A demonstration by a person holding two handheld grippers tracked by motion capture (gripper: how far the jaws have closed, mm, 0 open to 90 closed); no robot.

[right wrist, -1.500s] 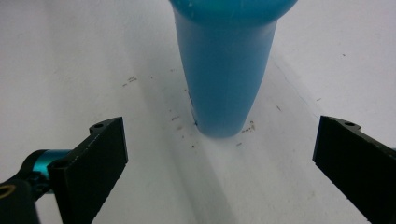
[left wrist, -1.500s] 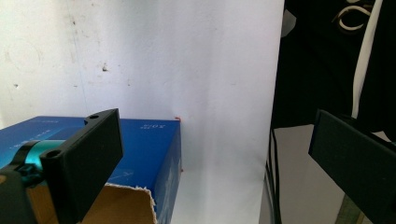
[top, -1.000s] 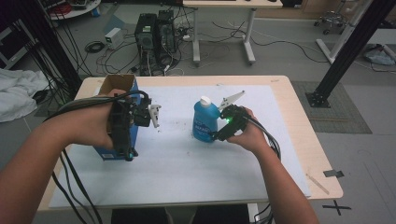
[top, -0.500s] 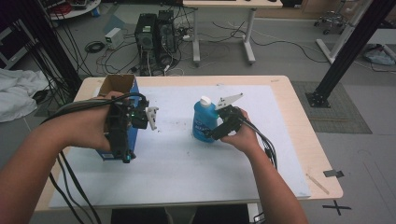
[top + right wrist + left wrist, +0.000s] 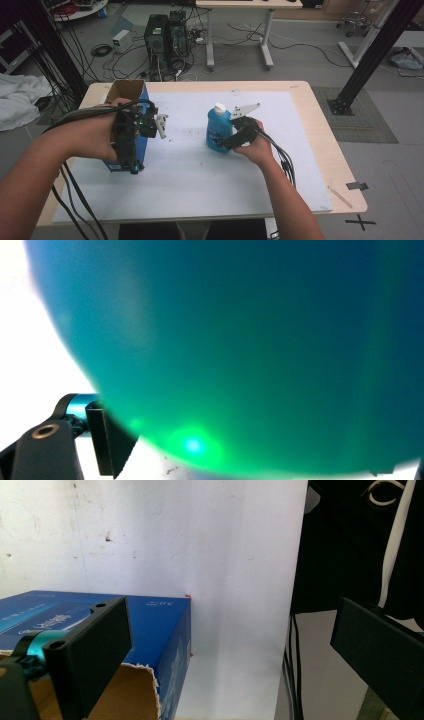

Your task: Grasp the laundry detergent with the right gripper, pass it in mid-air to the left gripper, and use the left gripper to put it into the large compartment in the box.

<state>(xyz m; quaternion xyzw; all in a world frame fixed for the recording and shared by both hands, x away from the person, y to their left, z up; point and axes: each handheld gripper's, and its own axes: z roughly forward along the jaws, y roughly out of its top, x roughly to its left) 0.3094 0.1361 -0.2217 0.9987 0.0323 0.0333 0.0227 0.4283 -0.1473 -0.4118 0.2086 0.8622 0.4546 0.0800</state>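
Left gripper hovering at the open blue cardboard box on the left side of the tabletop, fingers standing wide apart, one over the box's torn flap, the other out past the white mat's edge, gripping nothing. Blue bottle with white cap standing upright mid-mat, well apart from the box. Right gripper reaching in low from the bottle's right side, fingers having just been closing with the bottle between them; contact not clear, bottle blurred and crowding the right gripper view.
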